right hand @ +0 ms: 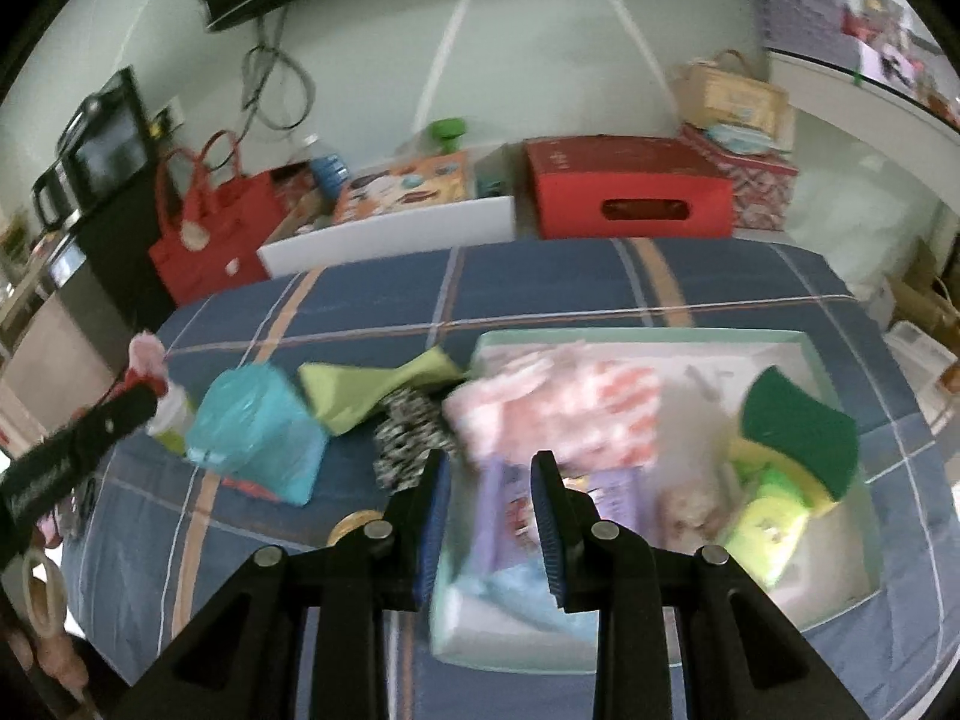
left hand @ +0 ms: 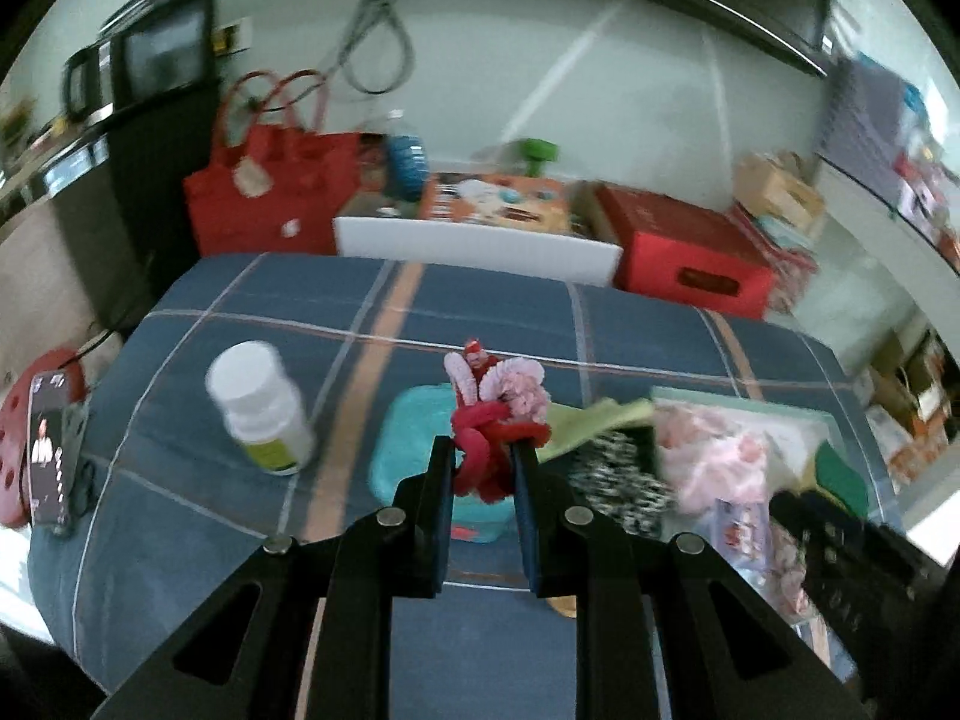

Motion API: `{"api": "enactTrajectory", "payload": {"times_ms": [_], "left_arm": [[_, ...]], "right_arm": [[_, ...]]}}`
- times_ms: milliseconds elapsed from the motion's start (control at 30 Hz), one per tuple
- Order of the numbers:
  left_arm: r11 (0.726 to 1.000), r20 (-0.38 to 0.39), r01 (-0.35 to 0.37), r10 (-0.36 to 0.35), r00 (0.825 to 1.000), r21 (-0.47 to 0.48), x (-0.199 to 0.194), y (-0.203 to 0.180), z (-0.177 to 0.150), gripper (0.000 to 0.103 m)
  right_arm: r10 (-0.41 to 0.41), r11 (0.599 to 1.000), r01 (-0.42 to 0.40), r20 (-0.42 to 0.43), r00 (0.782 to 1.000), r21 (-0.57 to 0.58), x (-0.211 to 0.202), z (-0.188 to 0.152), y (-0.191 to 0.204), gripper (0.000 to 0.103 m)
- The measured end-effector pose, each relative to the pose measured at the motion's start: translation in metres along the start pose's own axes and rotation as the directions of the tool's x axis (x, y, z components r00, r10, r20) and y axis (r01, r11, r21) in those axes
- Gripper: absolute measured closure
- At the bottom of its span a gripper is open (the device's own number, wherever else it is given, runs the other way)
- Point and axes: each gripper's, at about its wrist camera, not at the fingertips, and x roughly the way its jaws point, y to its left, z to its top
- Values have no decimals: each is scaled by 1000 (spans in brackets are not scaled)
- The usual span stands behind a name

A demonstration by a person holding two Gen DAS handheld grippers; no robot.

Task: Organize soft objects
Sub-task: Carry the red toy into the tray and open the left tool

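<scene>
My left gripper [left hand: 483, 456] is shut on a fuzzy red and pink twisted toy [left hand: 498, 414], held up over the teal tissue pack [left hand: 414, 456] on the blue checked bedcover [left hand: 240, 312]. Seen from the right wrist, the left gripper [right hand: 135, 393] reaches in from the left edge with the pink tuft at its tip. My right gripper [right hand: 489, 468] hovers open over the near left corner of the mint-rimmed box [right hand: 810, 348], with nothing between its fingers. The box holds a pink and white cloth [right hand: 558, 402], a green and yellow sponge [right hand: 798, 426] and packets.
A green cloth [right hand: 372, 387] and a black and white patterned cloth [right hand: 414, 432] lie between the tissue pack [right hand: 258, 438] and the box. A white bottle [left hand: 258, 408] stands on the left. A phone [left hand: 48, 450] lies at the left edge. A red bag [left hand: 270, 192] and a red box [right hand: 630, 192] stand behind the bed.
</scene>
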Motion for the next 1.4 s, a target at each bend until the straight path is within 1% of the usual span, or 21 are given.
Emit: {"api": "enactTrajectory", "payload": {"times_ms": [167,333,433,500,600,667,733,800,833,867,900,933,967,1000,1033,1067,1100,1133,1200,1300,1400], "left_arm": [[996,-22,33,-31,999,79,10,-36,7,84],[983,-35,81,-76,996,166,22,-79,8,84],[969,-66,130,-119,991,211,35,-105,4,83],[959,-84,146,-129,988,241,44,-120,1,83],[941,-117,183,-155,981,286,60,-144,-7,83],[933,-143,203,-167,976,298,69,-154,-12,83],[925,-169,221,-176,970,308,77,-162,-18,79],[920,-186,239,-187,965,312,81,-167,-22,77],[919,-194,243,-189,963,310,82,-168,-23,72],[920,-199,246,-192,961,306,82,-168,-24,68],[920,-203,253,-197,959,299,82,-167,-25,59],[921,-207,261,-206,956,288,81,-165,-25,47],[922,-207,264,-210,956,282,80,-163,-24,41],[924,-203,267,-215,955,275,78,-161,-23,33],[926,-198,269,-220,955,265,75,-158,-23,32],[928,-195,267,-220,956,261,74,-155,-22,32],[931,-189,261,-217,958,254,72,-152,-20,32],[935,-184,256,-215,959,246,70,-148,-19,28],[943,-176,252,-216,960,219,66,-138,-16,23],[956,-160,234,-207,965,174,59,-118,-13,21],[973,-149,192,-173,974,129,54,-94,-13,16]], "right_arm": [[-58,997,58,3,998,54,1,12,-26,73],[-101,987,103,-16,995,121,11,20,-54,73],[-127,979,129,-21,992,155,16,20,-70,73],[-139,976,140,-22,990,169,19,17,-77,73],[-147,968,153,-45,988,198,27,10,-92,73],[-149,965,158,-56,987,207,30,6,-97,73],[-149,964,159,-64,987,214,32,3,-103,73],[-146,962,157,-68,987,222,33,1,-106,73],[-146,961,158,-71,987,228,32,0,-108,73],[-145,960,158,-71,987,230,32,-1,-109,72],[-146,959,158,-70,987,234,31,-1,-110,72],[-145,959,158,-72,987,235,30,-1,-111,72],[-144,960,156,-72,987,233,29,-1,-110,72],[-144,962,157,-71,987,225,28,-1,-109,70],[-147,962,160,-70,987,221,27,-1,-108,67],[-157,962,168,-68,985,216,25,-1,-107,56],[-169,960,180,-66,983,213,23,0,-106,49],[-173,960,183,-64,983,212,22,0,-106,39],[-173,960,182,-56,983,211,19,1,-104,38],[-181,961,188,-54,982,201,16,1,-100,35],[-181,966,187,-49,982,181,13,1,-92,21]]}}
